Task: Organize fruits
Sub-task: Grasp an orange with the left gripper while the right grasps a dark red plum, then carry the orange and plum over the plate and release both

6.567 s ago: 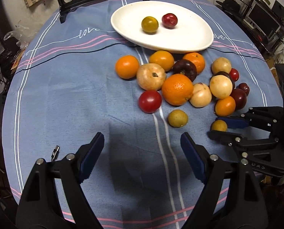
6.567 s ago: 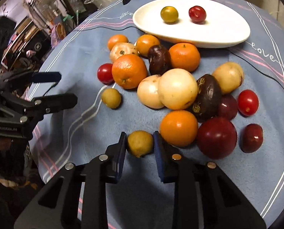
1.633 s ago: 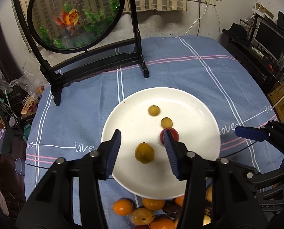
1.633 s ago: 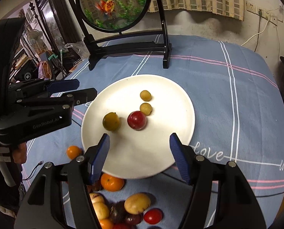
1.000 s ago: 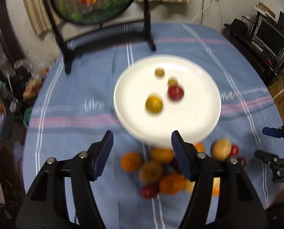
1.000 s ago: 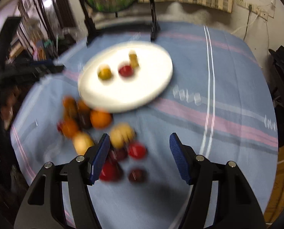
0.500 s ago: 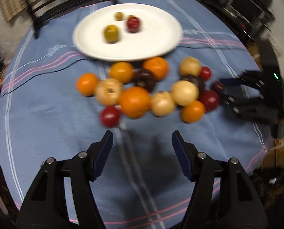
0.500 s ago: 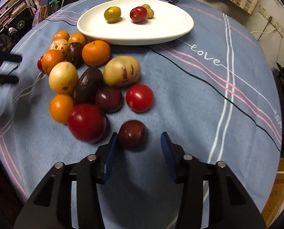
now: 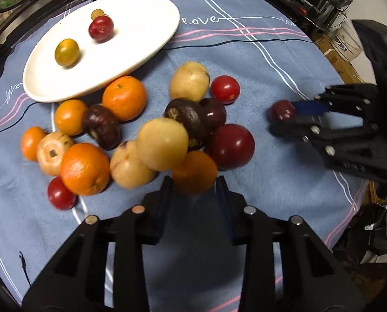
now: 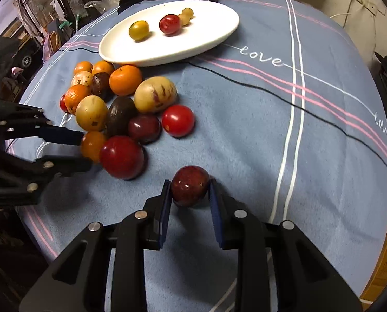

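While both grippers crowd the fruit pile, the right gripper clamps a dark red plum squarely between its pads, apart from the heap on the blue cloth. The left gripper has just been closing — its pads now flank a small orange at the pile's near edge, pressing its sides. Four small fruits sit on the white plate beyond.
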`<state>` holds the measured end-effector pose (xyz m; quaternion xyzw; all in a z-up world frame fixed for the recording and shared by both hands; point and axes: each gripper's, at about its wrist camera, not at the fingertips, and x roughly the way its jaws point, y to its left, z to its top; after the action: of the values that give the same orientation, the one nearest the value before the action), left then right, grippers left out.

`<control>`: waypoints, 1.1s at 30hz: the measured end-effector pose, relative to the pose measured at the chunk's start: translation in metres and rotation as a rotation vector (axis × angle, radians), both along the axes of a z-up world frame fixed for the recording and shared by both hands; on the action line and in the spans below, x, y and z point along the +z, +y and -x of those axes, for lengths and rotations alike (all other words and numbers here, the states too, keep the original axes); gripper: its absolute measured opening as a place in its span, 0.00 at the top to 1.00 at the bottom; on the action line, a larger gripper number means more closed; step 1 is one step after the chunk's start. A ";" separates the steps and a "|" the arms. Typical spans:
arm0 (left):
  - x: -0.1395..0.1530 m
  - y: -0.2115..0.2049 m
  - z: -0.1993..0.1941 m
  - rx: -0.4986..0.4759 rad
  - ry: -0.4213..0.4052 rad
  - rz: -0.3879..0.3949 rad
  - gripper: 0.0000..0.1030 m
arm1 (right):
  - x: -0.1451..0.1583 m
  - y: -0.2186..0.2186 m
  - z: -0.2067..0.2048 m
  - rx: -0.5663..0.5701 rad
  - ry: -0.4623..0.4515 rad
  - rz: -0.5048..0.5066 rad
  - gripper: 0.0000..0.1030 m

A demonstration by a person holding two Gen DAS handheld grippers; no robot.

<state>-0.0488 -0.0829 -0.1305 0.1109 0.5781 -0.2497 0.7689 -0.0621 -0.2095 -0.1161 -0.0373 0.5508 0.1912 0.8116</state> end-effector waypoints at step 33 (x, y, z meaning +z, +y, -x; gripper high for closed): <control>0.127 0.051 -0.067 0.234 -0.313 -0.007 0.64 | 0.137 0.034 -0.038 0.050 -0.278 -0.218 0.72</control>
<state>0.0178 -0.0320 -0.0039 0.0831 0.4615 -0.1363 0.8726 -0.0242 -0.1758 0.0209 0.0112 0.4082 0.2627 0.8742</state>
